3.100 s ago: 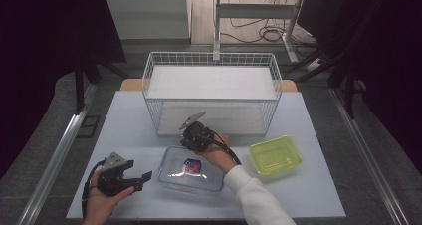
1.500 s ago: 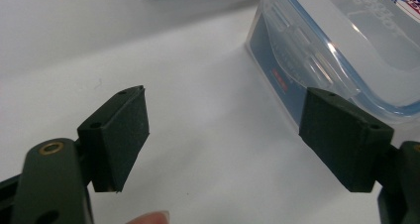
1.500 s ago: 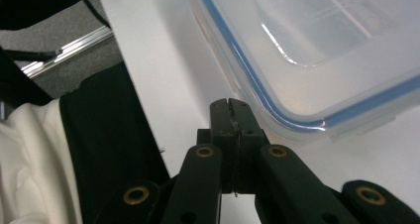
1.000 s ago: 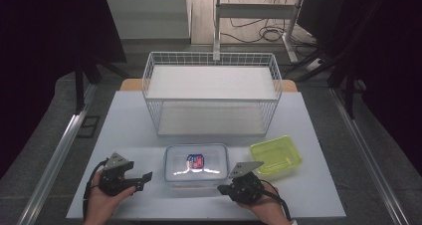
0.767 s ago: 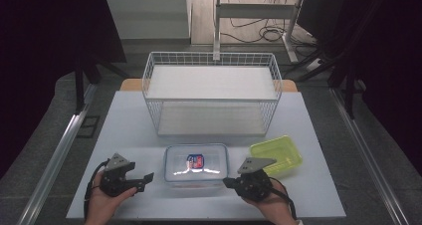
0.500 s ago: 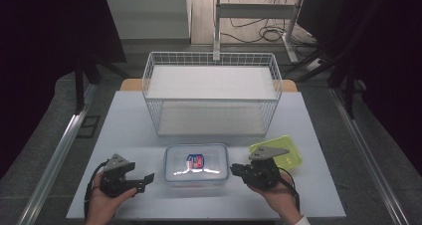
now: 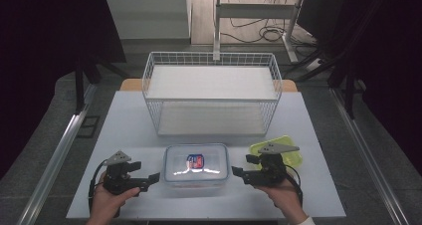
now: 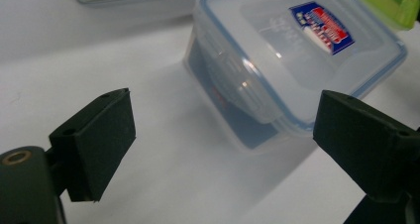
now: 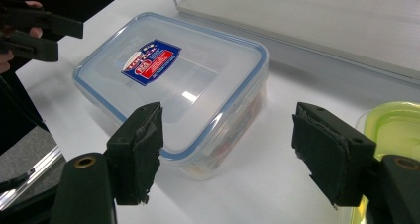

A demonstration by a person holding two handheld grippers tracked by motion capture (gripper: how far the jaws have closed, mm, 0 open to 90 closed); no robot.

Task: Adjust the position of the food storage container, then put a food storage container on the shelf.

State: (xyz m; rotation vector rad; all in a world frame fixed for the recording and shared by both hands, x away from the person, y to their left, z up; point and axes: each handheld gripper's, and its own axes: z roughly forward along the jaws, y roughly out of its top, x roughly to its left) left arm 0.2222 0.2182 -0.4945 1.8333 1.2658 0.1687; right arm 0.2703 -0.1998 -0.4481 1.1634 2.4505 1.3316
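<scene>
**Both claws released beside the clear box**

Left claw and right claw, jaws just opened, grip nothing. Between them on the counter sits the lidded clear box (red-blue label). Just right lies a green container; beyond, a wire basket.

Sticker on lid: a red, white and blue label sits on the clear lid of the blue-rimmed container, left of centre in the right gripper view.
Sticker wording: small white print on the red and blue bands, too blurred to read.
Same sticker, left gripper view: upper right of the frame, lettering again illegible.
Same sticker, high view: a small red and blue patch at lower centre, no words legible.
Other readable text: none.
</scene>
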